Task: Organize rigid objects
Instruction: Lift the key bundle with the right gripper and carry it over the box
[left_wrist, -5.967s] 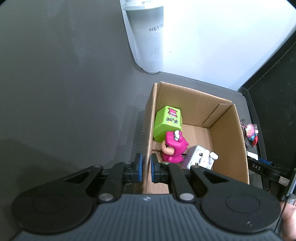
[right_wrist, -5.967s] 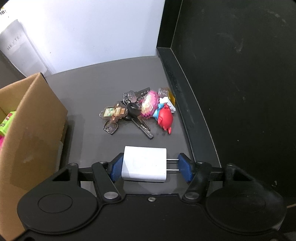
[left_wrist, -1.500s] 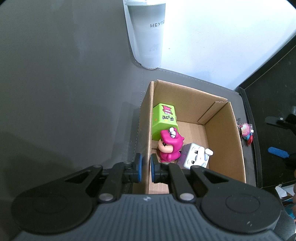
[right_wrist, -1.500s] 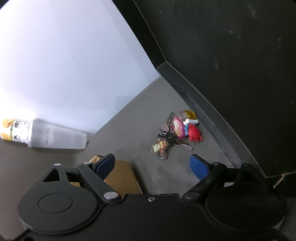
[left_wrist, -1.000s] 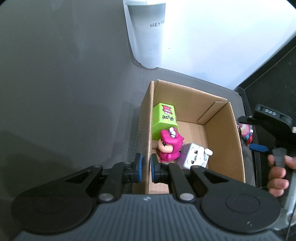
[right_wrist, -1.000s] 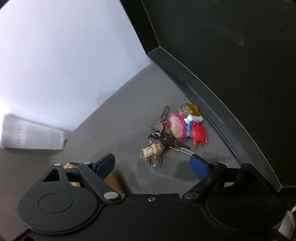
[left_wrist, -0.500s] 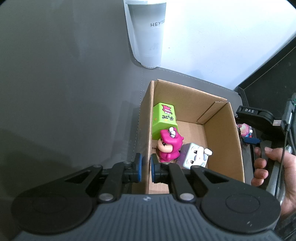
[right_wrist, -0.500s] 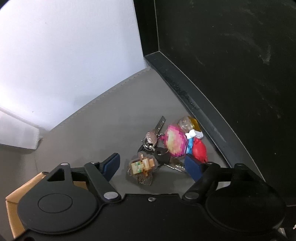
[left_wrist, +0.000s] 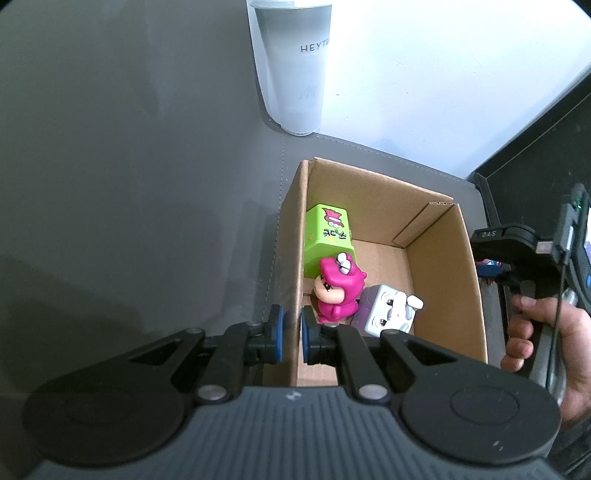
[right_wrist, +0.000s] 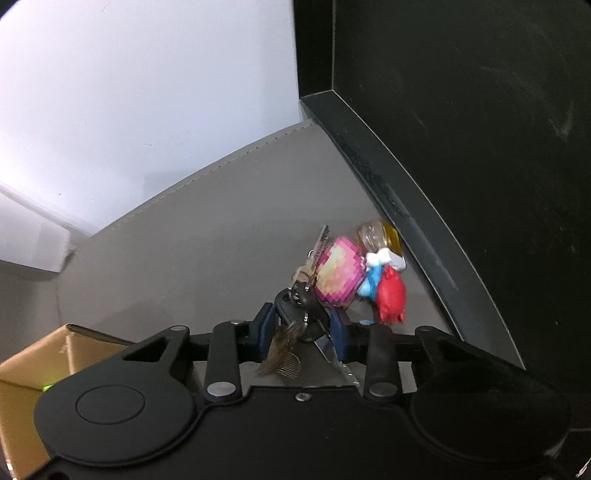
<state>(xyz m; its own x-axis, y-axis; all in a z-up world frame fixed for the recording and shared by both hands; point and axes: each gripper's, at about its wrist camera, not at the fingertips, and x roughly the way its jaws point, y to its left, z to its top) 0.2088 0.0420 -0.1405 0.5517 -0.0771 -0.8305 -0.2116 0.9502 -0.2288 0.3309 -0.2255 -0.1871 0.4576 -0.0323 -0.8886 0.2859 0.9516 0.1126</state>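
Grey tabletop (left_wrist: 147, 184) w/ cardboard box (left_wrist: 439, 266), cup (left_wrist: 295, 74), key bunch (right_wrist: 332, 280)

Two steep wrist views, cardboard box (left_wrist: 439, 258) shared

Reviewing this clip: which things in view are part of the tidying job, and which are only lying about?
Part of the job:
cardboard box, its wall held by the left gripper
green cube, pink figure, white cube toy in the box
key bunch, the right gripper jaws just closing around it

Lying about:
plastic cup
black panel
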